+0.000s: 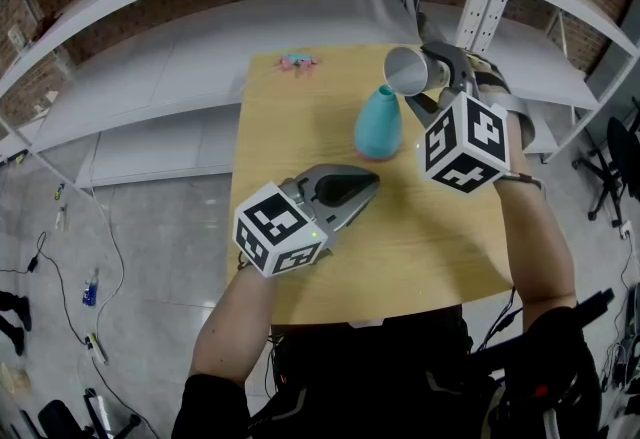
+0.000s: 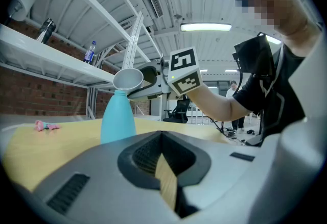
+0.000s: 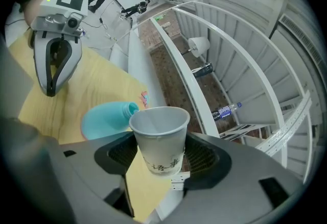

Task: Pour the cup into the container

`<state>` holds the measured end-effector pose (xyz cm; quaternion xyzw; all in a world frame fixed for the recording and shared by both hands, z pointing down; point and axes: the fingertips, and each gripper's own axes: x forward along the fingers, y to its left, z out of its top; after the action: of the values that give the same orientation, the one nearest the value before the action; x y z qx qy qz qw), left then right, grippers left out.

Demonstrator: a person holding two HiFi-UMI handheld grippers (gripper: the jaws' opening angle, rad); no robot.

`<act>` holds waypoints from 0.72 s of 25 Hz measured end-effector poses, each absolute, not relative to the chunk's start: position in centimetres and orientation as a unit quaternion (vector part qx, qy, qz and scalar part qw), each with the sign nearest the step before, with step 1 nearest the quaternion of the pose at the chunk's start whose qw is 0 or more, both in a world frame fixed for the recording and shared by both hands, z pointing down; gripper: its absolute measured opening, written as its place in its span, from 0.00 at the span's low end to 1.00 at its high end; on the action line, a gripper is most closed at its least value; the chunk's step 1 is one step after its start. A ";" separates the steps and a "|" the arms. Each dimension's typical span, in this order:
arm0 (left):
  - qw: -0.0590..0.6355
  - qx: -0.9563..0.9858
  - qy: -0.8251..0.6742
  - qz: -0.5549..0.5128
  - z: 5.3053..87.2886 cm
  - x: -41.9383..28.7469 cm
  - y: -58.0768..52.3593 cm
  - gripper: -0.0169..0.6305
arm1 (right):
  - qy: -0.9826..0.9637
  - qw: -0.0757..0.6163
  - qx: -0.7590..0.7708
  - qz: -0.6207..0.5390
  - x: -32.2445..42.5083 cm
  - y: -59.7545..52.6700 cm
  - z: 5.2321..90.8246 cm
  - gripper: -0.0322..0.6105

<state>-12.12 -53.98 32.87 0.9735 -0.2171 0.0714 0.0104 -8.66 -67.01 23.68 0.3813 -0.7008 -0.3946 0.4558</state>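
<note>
One cup (image 3: pixel 158 139), clamped in the right gripper (image 3: pixel 159 159), tilts at the bottle's (image 1: pixel 378 124) one o'clock; its lip needs centring over the mouth. Left gripper (image 1: pixel 365 185) sits closed, empty.

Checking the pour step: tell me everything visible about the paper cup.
The paper cup is white, thin-walled, with a rolled rim and dark print near its base. The right gripper clamps its lower half. It is tipped over, mouth just above the open neck of the teal bottle. No liquid shows inside it.
</note>
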 end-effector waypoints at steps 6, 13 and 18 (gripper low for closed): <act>0.011 0.974 -0.217 0.071 32.9 -12.2 -54.0 0.01 | -0.698 0.459 0.378 -0.399 -9.0 -67.0 23.6 0.51; 0.011 0.974 -0.215 0.072 33.0 -12.3 -54.0 0.01 | -0.695 0.463 0.378 -0.401 -9.0 -67.2 24.0 0.51; 0.010 0.974 -0.214 0.072 33.0 -12.3 -54.0 0.01 | -0.692 0.464 0.378 -0.404 -9.0 -67.2 24.0 0.51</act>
<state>-12.25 -53.96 33.03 0.9742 -0.2139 0.0715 0.0101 -8.99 -67.21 24.00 0.3778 -0.6921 -0.4036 0.4640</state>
